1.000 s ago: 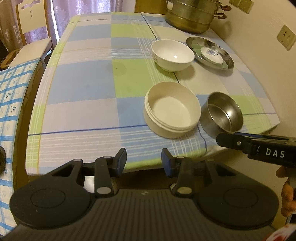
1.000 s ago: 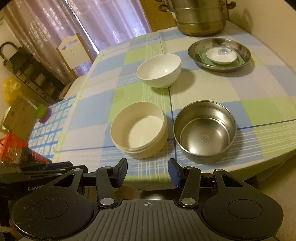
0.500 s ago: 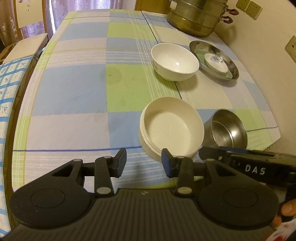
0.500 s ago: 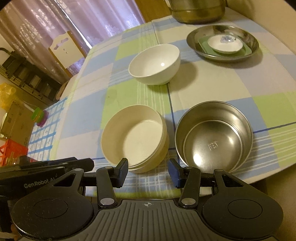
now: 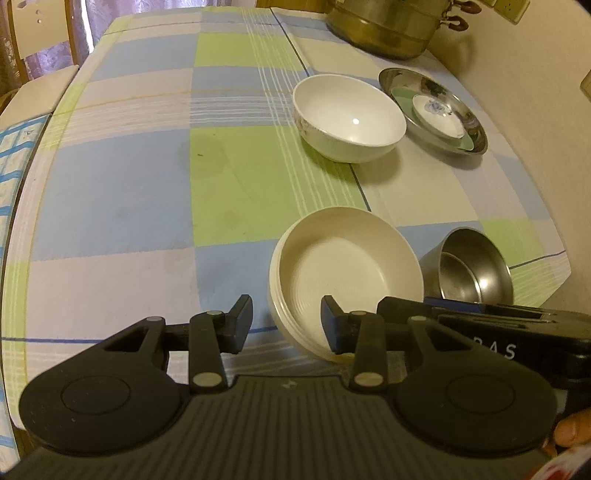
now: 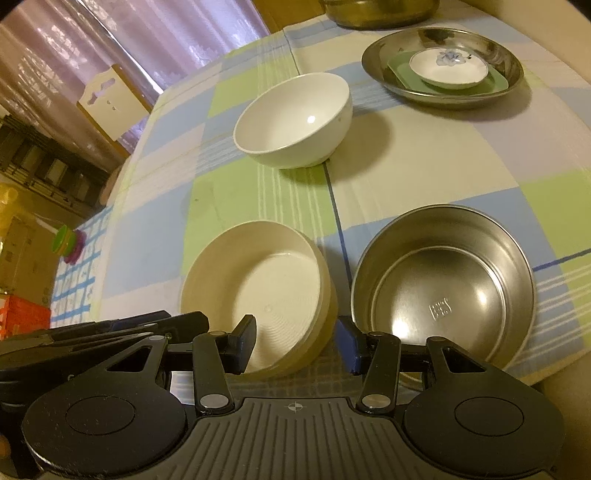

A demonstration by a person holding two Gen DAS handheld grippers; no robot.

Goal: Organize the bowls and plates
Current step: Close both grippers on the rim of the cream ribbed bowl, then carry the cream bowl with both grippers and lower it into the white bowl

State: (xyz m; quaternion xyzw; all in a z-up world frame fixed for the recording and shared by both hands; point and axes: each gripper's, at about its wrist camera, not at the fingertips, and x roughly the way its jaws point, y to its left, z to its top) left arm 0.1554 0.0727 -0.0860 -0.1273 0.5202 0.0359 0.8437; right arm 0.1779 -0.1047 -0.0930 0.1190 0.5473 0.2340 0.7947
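Note:
A stack of cream bowls (image 5: 343, 277) (image 6: 258, 291) sits near the table's front edge. A steel bowl (image 5: 471, 275) (image 6: 443, 288) stands just right of it. A white bowl (image 5: 349, 116) (image 6: 293, 118) stands farther back. A steel plate (image 5: 432, 109) (image 6: 443, 66) at the back right holds a green dish and a small white saucer (image 6: 448, 68). My left gripper (image 5: 286, 328) is open, straddling the near left rim of the cream stack. My right gripper (image 6: 297, 339) is open, straddling the stack's near right rim.
A large brass steamer pot (image 5: 395, 26) stands at the far back by the wall. The checked tablecloth (image 5: 147, 184) covers the table. A chair (image 6: 110, 103) and a second table with a blue grid cloth (image 6: 77, 266) stand to the left.
Both grippers have moved forward and down toward the cream bowl stack, and their open fingers now reach its near rim. The dishes have not moved.

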